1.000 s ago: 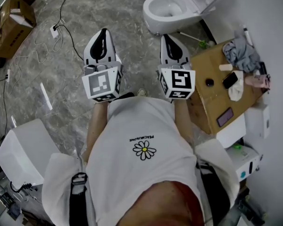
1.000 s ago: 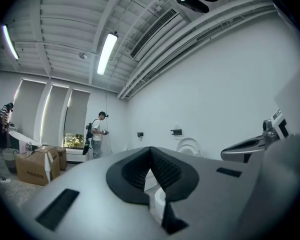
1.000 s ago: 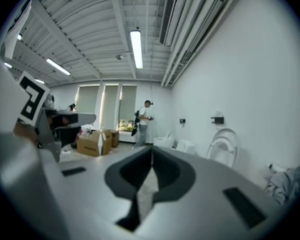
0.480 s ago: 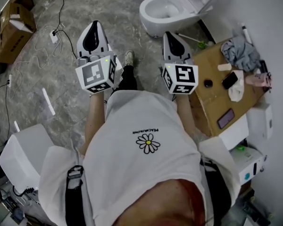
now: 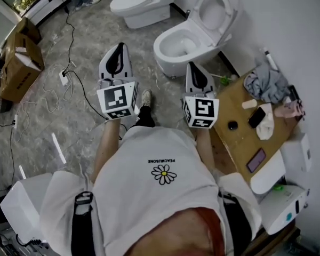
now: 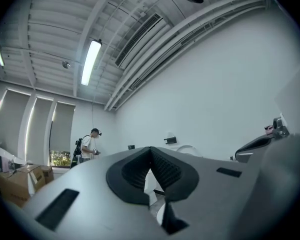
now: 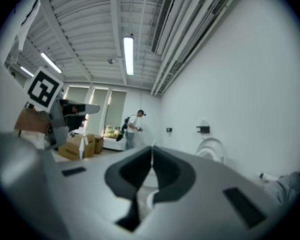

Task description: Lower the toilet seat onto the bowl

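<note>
- The white oval toilet seat stands raised in the upper right of the head view, leaning back toward the plain white wall. Whether a lid lies behind it is hard to make out.
- Its hinge end is cut off from sight by the rim of the white glazed ceramic bowl, which sits open just below it.
- In the right gripper view the seat shows only as a pale blurred arch; the gripper's grey body hides the bowl.
- The wearer's white shirt fills the lower middle of the head view, and the marker cubes cover both hands.
- The left gripper has dark ribbed rubber fingers pressed together at the tips, with nothing between them.
- The right gripper matches: smooth dark fingers closed tip to tip and empty.
- Both grippers hover near the bowl's front, apart from it and well short of the seat.
- The grey marbled floor lies open at centre left, crossed by a thin black cable.
- A brown flat worktop edges in just beside the right gripper, carrying a crumpled grey cloth and a black phone.
- A second white toilet stands at the top, and brown cardboard boxes at the upper left.
</note>
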Demonstrator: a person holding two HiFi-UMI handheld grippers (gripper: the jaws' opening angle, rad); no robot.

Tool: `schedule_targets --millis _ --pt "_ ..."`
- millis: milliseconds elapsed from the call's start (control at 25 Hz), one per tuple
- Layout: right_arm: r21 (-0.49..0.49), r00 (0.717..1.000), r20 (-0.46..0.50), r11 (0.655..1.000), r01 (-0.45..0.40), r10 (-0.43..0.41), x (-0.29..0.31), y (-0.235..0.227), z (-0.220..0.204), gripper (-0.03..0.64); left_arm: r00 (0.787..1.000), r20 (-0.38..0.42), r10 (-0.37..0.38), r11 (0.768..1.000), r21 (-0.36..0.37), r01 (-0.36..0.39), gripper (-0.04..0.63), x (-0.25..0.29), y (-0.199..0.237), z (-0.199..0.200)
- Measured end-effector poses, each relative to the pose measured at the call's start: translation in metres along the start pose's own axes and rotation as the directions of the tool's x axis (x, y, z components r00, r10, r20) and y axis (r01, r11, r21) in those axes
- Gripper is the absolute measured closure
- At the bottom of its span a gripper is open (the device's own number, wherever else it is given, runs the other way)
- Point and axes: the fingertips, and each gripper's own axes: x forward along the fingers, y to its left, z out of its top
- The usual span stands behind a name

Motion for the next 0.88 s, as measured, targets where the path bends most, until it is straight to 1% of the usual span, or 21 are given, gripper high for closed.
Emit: schedule_targets --millis 120,280,440,600,760,880 --pt "-0.015 1.0 -0.001 1.0 0.012 -0.012 0.015 -0.001 0.002 0.586 1.0 0.018 -0.015 1.0 0.014 0.015 0.575 0.017 0.005 0.001" --pt "-0.013 1.0 -0.006 1.0 -0.008 0.008 0.042 0.004 -0.001 0.586 0.999 0.009 -0.034 0.999 0.01 0.034 0.575 0.04 0.008 -0.014" --pt "-0.014 0.999 -0.022 1.0 -0.023 0.023 0.079 0.006 -0.005 0.586 0.998 -0.011 -0.056 0.998 -0.025 0.056 0.575 0.072 0.015 -0.038" --pt "-0.029 0.996 -0.06 0.997 -0.071 0.069 0.126 0.011 -0.01 0.586 0.997 -0.044 -0.068 0.997 -0.052 0.065 0.575 0.107 0.028 -0.062" --pt "-0.043 0.992 -0.096 0.995 -0.089 0.085 0.186 0.01 -0.006 0.586 0.996 -0.042 -0.075 0.994 -0.084 0.071 0.575 0.152 0.049 -0.075" --pt "-0.049 0.99 -0.099 0.993 -0.109 0.104 0.234 0.013 0.005 0.586 0.996 -0.041 -0.081 0.993 -0.094 0.077 0.575 0.193 0.065 -0.082"
